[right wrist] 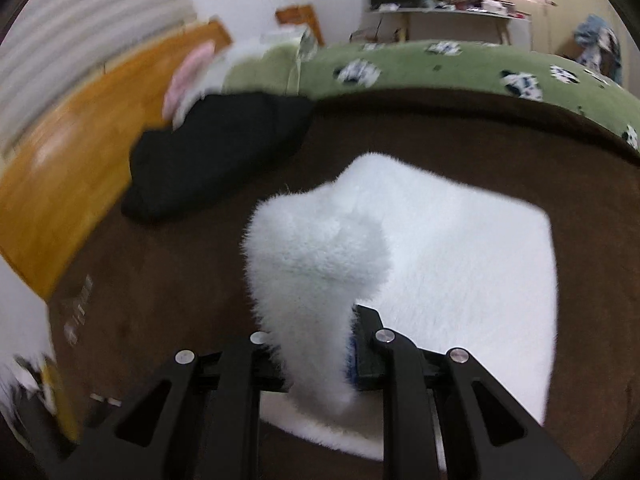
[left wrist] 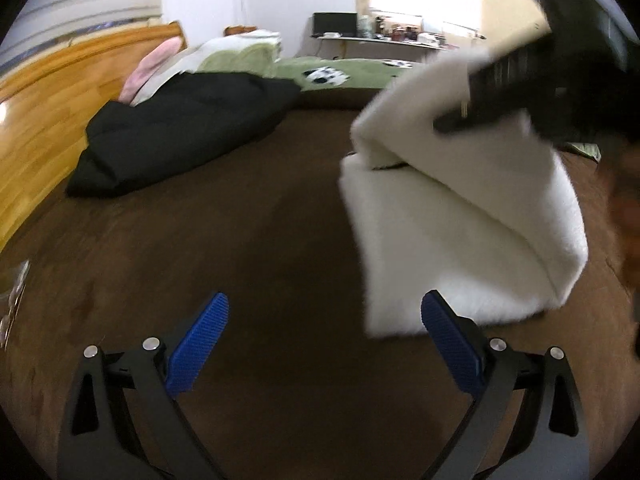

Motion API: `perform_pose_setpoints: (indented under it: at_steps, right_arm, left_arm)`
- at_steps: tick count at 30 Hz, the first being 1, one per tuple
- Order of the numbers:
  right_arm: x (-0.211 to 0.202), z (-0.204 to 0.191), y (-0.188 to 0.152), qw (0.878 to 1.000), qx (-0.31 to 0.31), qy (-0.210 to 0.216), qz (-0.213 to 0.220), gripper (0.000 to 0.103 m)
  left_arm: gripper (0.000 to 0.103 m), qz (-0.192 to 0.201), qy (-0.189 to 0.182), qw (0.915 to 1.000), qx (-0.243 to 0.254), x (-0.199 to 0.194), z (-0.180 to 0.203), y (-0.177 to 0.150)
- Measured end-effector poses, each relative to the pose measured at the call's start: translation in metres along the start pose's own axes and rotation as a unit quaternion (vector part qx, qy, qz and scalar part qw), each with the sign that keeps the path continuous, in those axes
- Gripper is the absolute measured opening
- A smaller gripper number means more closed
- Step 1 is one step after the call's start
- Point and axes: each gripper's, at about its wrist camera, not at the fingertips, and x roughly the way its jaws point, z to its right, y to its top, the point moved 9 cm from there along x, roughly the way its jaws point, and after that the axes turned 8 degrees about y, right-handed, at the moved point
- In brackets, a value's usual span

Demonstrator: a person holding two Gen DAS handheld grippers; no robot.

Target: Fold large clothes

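Right now your right gripper (right wrist: 320, 344) is clenched on a raised corner of the white fleece garment (right wrist: 460, 264), w/ the rest lying part-folded on the brown bed cover (right wrist: 168, 288), near the black garment (right wrist: 216, 152) by the wooden headboard (right wrist: 80, 168). Your left gripper (left wrist: 324, 344) hangs released, nothing between its blue pads (left wrist: 200, 344), just beside the fleece's near edge. Expect it to be soft, thick & floppy, prob. light but bulky; it'll sag and drag, not hold a crease. Pinch at corners or a doubled edge, deep in the pile, since fluffy nap may slip from a shallow bite. It looks plush, uniformly white, roughly squared off, w/ one flap lifted over the flat layers.
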Motion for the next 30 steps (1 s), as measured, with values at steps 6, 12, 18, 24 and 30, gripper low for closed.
perform_pose_setpoints:
  at_steps: [6,12,18,24,30]
  right_arm:
    - [0.037,0.002,-0.049,0.998,-0.018,-0.022,-0.054,0.019]
    - [0.051,0.002,-0.054,0.997,-0.025,-0.034,-0.064,0.019]
    - [0.048,0.002,-0.054,0.998,-0.010,-0.012,-0.061,0.026]
    - [0.017,-0.031,-0.046,0.995,-0.023,0.084,-0.050,0.083]
    - [-0.044,-0.020,-0.009,0.997,-0.060,0.046,0.009,0.089]
  left_arm:
    - [0.095,-0.009,0.001,0.9969,-0.078,-0.009,-0.045,-0.016]
    - [0.095,-0.014,0.004,0.9947,-0.102,-0.004,-0.058,-0.023]
    - [0.095,-0.018,-0.004,0.9962,-0.086,-0.005,-0.050,-0.026]
    - [0.095,-0.002,-0.005,0.9965,-0.083,-0.019,-0.055,-0.018]
    - [0.096,0.018,-0.020,0.9968,-0.075,-0.049,-0.049,-0.005]
